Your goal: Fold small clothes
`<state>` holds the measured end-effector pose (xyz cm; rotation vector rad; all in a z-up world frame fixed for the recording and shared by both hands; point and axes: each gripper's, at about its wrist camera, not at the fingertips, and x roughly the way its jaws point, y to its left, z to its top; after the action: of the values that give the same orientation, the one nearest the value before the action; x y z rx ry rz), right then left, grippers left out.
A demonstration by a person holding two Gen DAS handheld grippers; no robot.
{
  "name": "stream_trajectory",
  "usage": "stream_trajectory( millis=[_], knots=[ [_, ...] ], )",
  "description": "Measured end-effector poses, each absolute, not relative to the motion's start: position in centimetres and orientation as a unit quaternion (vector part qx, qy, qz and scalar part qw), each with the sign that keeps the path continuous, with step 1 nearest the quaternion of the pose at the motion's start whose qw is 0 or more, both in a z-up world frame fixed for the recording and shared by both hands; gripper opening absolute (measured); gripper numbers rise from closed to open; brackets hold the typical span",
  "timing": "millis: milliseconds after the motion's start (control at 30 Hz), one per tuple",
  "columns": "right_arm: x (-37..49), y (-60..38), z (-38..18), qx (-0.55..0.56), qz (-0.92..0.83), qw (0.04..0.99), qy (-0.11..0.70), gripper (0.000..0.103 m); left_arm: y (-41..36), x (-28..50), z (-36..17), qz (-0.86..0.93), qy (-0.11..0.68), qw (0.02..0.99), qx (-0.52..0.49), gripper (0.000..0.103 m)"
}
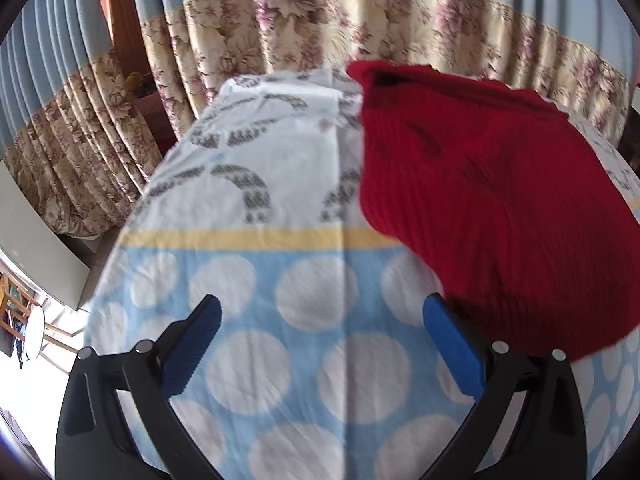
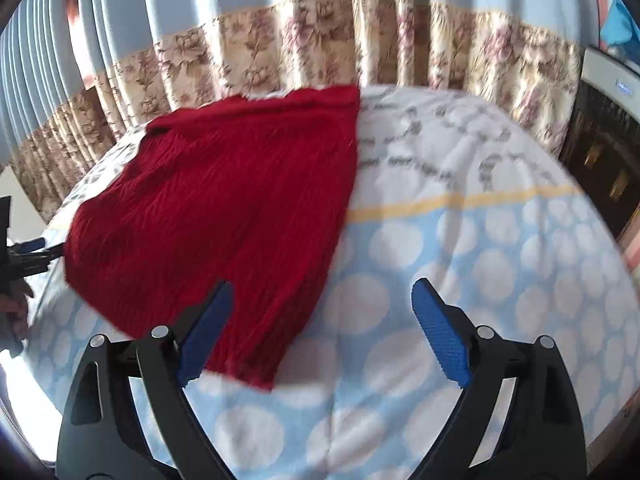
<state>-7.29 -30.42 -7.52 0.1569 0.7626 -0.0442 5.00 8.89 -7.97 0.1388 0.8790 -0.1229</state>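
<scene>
A: Item one, far left?

B: Pleated curtain, pale blue upper part with a floral beige band (image 1: pixel 100 128), hanging behind the whole scene.

A: Next?

B: Left hand-held gripper (image 1: pixel 322 344), black frame, blue ribbed pads. Jaws spread wide, nothing between them, only the cloth below. In the right wrist view it shows small at the left edge (image 2: pixel 34 246), close to the garment's left edge; whether it touches, cannot tell.

A: Surface?

B: Counter under a cotton cloth, blue with white dots near, yellow stripe, white with grey leaf print beyond (image 1: pixel 256 160).

A: The garment?

B: Small red ribbed knit garment (image 2: pixel 224 208), lying flat on the cloth, between the two grippers, reaching from the dotted zone to the far edge by the curtain.

A: Last?

B: Right hand-held gripper (image 2: pixel 322 328), same build. Jaws wide apart; its left pad (image 2: pixel 206 336) overlaps the garment's near hem, gripping nothing.
</scene>
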Motion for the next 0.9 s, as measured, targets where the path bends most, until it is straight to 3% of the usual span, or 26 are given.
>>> stream_trajectory(
  millis=[100,167,233,300,333,367,700,900],
  knots=[
    [-7.4,-29.1,-8.7,0.081,0.002,0.919,0.386,0.09,8.5,4.5,-7.8,-0.059,0.421,0.903,0.067,0.101],
    [-7.2,-28.3,-9.6,0.084,0.014,0.915,0.395,0.084,8.6,4.6,-7.8,-0.063,0.425,0.901,0.053,0.101],
    [-6.7,-27.7,-10.3,0.089,0.029,0.909,0.406,0.046,8.9,4.8,-7.7,-0.059,0.428,0.901,0.041,0.101],
    [-6.4,-27.3,-10.8,0.08,0.026,0.908,0.41,0.033,9.0,4.9,-7.5,-0.057,0.429,0.901,0.034,0.101],
    [-6.4,-27.3,-10.7,0.077,0.026,0.91,0.406,0.015,9.0,4.9,-7.4,-0.055,0.429,0.901,0.033,0.101],
    [-6.4,-27.5,-10.6,0.079,0.033,0.911,0.404,0.01,9.0,4.9,-7.3,-0.053,0.428,0.901,0.034,0.101],
    [-9.6,-34.1,-6.7,0.052,-0.043,0.932,0.355,0.007,7.4,4.5,-6.6,-0.041,0.431,0.9,0.054,0.101],
    [-9.0,-37.5,-8.3,0.065,-0.053,0.925,0.371,0.007,4.7,4.1,-7.0,-0.075,0.445,0.891,0.039,0.101]
  ],
)
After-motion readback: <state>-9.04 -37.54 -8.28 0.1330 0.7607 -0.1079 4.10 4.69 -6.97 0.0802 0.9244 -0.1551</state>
